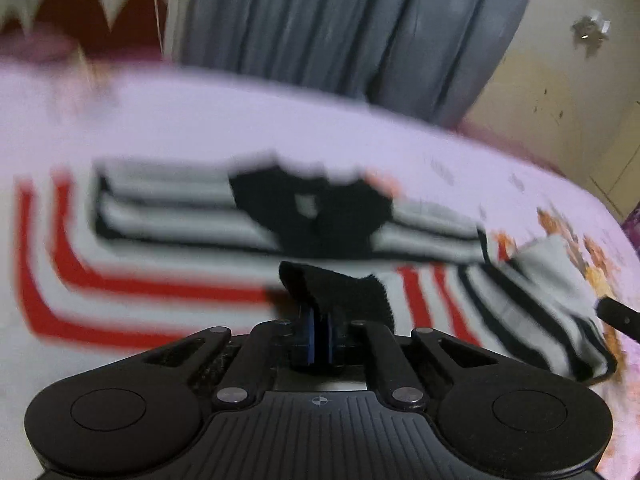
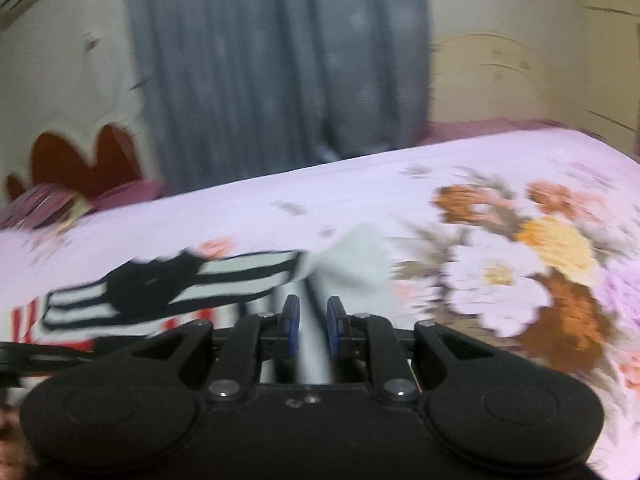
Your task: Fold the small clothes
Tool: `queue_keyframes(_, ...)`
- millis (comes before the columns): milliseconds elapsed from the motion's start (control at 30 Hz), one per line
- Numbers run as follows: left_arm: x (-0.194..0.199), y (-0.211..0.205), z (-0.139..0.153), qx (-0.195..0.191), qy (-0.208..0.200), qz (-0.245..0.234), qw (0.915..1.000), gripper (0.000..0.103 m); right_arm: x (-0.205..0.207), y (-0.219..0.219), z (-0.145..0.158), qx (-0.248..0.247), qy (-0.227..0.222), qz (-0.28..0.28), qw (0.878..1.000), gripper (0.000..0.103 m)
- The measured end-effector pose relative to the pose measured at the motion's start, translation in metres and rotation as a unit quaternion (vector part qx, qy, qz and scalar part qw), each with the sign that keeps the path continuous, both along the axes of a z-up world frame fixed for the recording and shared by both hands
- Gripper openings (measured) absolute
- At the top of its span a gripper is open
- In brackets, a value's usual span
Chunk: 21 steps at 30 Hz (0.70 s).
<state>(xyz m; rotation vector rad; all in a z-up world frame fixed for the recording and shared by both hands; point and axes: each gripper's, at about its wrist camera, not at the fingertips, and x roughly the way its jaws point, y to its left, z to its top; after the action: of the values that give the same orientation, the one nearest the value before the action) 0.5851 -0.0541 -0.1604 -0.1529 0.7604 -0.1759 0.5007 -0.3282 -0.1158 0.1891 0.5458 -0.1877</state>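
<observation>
Gripping a fold of black cloth, the left tongs (image 1: 319,334) have their blue pads pressed almost together on the dark edge of the striped top (image 1: 304,216). That black-and-white garment lies stretched across the bed (image 1: 200,120), its black middle panel just ahead of the left tongs and one sleeve trailing off to the right. Under it sits a second piece, a white cloth with red stripes (image 1: 80,272), spread toward the near left. So two garments can be counted, though blur makes their outlines soft.

The right tongs (image 2: 313,322) stand partly open, with pale grey-white fabric of the top running between the pads (image 2: 291,320); whether they actually pinch it I cannot tell. From that side the striped top (image 2: 168,288) runs left of the tongs.

The bed's far edge runs close behind the clothes, with a grey curtain (image 2: 280,60) hanging beyond it and a red scalloped headboard (image 2: 80,156) at the far left. The flowered sheet (image 2: 520,260) to the right of the garments carries nothing but its printed blossoms, out to the bed's right edge.
</observation>
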Motion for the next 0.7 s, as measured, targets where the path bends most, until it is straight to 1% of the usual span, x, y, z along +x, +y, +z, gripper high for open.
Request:
queue_keyframes(33, -0.003, 0.007, 0.007, 0.01, -0.014, 0.008, 0.9998, 0.005, -0.002, -0.008, 0.0, 0.002, 0.0, -0.011, 1.0, 0.015)
queue_keyframes(67, -0.006, 0.016, 0.011, 0.017, -0.021, 0.015, 0.9995, 0.005, -0.003, -0.015, 0.0, 0.005, 0.0, -0.02, 1.0, 0.015)
queue_keyframes(100, -0.007, 0.026, 0.01, 0.031, -0.023, 0.022, 0.999, 0.005, -0.003, -0.022, -0.001, 0.009, 0.002, -0.027, 1.0, 0.015)
queue_keyframes(133, -0.008, 0.033, 0.006, 0.05, -0.02, 0.025, 0.9982, 0.005, -0.003, -0.028, -0.002, 0.012, 0.005, -0.033, 0.999, 0.015)
queue_keyframes(167, -0.007, 0.039, -0.001, 0.056, -0.01, 0.028, 0.998, 0.005, -0.002, -0.034, -0.005, 0.017, 0.01, -0.036, 0.999, 0.016)
queue_keyframes(200, -0.005, 0.046, -0.009, 0.048, 0.009, 0.031, 0.9983, 0.005, -0.003, -0.039, -0.009, 0.027, 0.016, -0.034, 0.999, 0.018)
queue_keyframes(233, -0.006, 0.047, -0.015, 0.044, 0.018, 0.033, 0.9983, 0.005, -0.002, -0.041, -0.014, 0.038, 0.025, -0.029, 0.999, 0.018)
queue_keyframes(267, -0.007, 0.046, -0.019, 0.047, 0.019, 0.033, 0.9982, 0.005, -0.001, -0.042, -0.02, 0.046, 0.035, -0.025, 0.998, 0.021)
queue_keyframes(300, -0.009, 0.043, -0.021, 0.053, 0.018, 0.033, 0.9979, 0.005, -0.001, -0.041, -0.025, 0.051, 0.043, -0.022, 0.997, 0.021)
queue_keyframes(400, -0.012, 0.037, -0.022, 0.052, 0.013, 0.038, 0.9978, 0.005, -0.003, -0.039, -0.036, 0.053, 0.061, -0.012, 0.997, 0.022)
queue_keyframes(467, -0.011, 0.037, -0.021, 0.052, 0.009, 0.044, 0.9976, 0.007, 0.001, -0.041, -0.037, 0.063, 0.06, -0.005, 0.996, 0.024)
queue_keyframes(500, -0.01, 0.039, -0.021, 0.049, 0.007, 0.047, 0.9976, 0.012, 0.005, -0.043, -0.036, 0.069, 0.056, -0.001, 0.996, 0.025)
queue_keyframes(533, -0.013, 0.045, -0.023, 0.048, 0.004, 0.053, 0.9974, 0.026, 0.01, -0.045, -0.034, 0.074, 0.052, 0.002, 0.996, 0.031)
queue_keyframes(567, -0.012, 0.047, -0.022, 0.048, -0.001, 0.061, 0.997, 0.049, 0.018, -0.048, -0.032, 0.077, 0.046, 0.004, 0.996, 0.039)
queue_keyframes(600, -0.011, 0.051, -0.02, 0.049, -0.008, 0.07, 0.9963, 0.056, 0.026, -0.052, -0.031, 0.08, 0.038, 0.008, 0.996, 0.041)
queue_keyframes(633, -0.008, 0.055, -0.019, 0.047, -0.013, 0.077, 0.9958, 0.058, 0.036, -0.056, -0.031, 0.085, 0.034, 0.011, 0.996, 0.042)
queue_keyframes(700, 0.002, 0.053, -0.02, 0.039, -0.009, 0.071, 0.9966, 0.058, 0.058, -0.065, -0.033, 0.104, 0.031, 0.019, 0.994, 0.042)
